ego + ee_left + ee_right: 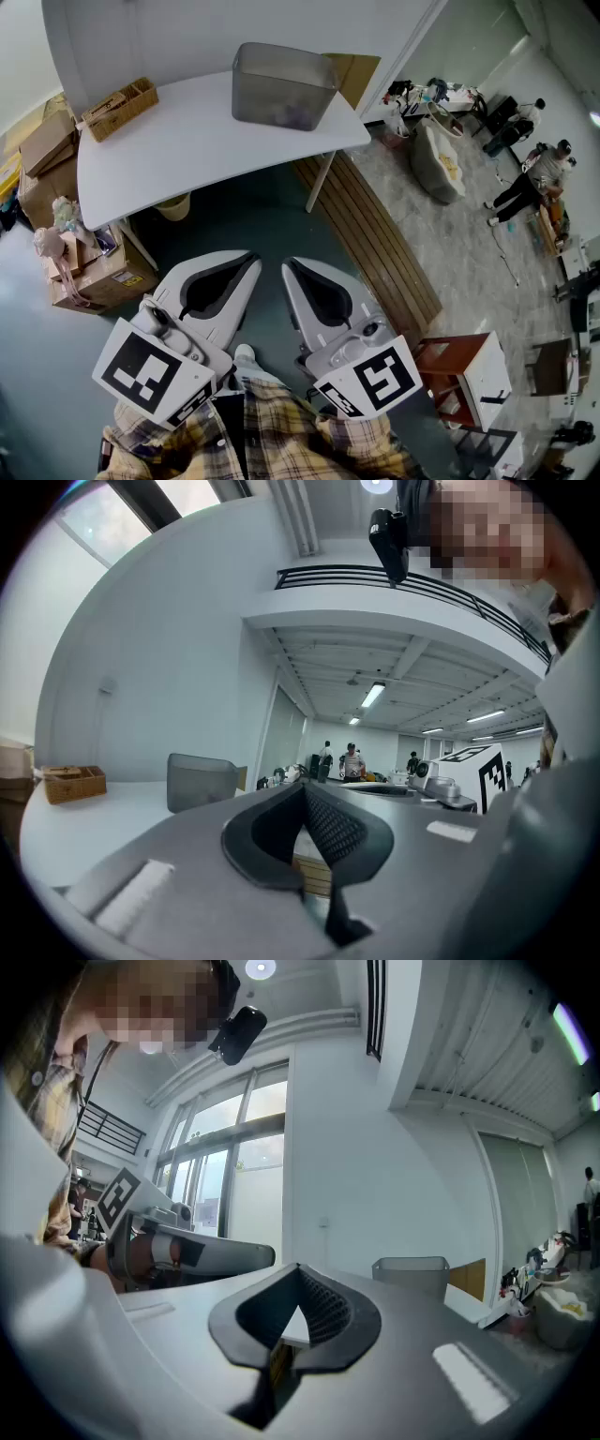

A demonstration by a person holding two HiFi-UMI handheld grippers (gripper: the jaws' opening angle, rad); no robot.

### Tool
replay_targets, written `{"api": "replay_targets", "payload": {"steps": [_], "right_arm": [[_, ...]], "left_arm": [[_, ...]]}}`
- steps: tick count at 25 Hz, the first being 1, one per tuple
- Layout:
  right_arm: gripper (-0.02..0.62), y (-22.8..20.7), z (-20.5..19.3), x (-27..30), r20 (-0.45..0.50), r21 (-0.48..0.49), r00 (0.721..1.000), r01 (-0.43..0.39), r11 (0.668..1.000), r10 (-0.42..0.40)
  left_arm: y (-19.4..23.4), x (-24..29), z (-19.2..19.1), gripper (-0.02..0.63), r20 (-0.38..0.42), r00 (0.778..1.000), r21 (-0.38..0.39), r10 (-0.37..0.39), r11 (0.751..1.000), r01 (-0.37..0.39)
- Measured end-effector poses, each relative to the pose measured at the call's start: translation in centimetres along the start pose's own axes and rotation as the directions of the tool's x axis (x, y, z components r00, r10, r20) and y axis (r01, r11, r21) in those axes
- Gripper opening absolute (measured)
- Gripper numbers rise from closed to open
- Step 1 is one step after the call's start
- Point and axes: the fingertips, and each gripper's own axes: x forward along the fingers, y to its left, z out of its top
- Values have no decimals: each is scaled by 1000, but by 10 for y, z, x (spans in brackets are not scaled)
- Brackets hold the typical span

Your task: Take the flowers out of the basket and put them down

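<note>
Locating flowers: flowers [298,114] show only as dim purplish shapes inside the grey basket [281,84], on the far side of the white table [187,150].
Basket axis: long side runs left to right.
Fingers: left gripper [251,257] and right gripper [289,265] are both closed and empty, near the body, well short of the basket.
Nearer: the right gripper, slightly, I judge.

A white worktop [187,155] stood at eleven o'clock against a pale wall [131,37]; beneath it the floor [272,211] was dark teal; a band of wooden slats [375,244] ran toward four o'clock, with pale stone flooring [469,262] beyond it; cardboard boxes [94,281] were piled at nine o'clock; a small cabinet [450,354] with a reddish top sat at four o'clock; tall windows [220,1185] and ceiling strip lights [373,695] lit the room.
</note>
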Motion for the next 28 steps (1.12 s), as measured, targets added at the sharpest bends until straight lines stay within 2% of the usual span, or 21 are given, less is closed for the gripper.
{"api": "replay_targets", "payload": {"steps": [19, 28], "right_arm": [[5, -48, -3, 11, 7, 5, 1000, -25, 1000, 25], [5, -70, -7, 45, 13, 16, 1000, -28, 999, 28]], "left_arm": [[9, 40, 0, 14, 6, 999, 15, 38, 999, -38], [42, 65, 1, 14, 5, 999, 18, 37, 999, -38]]}}
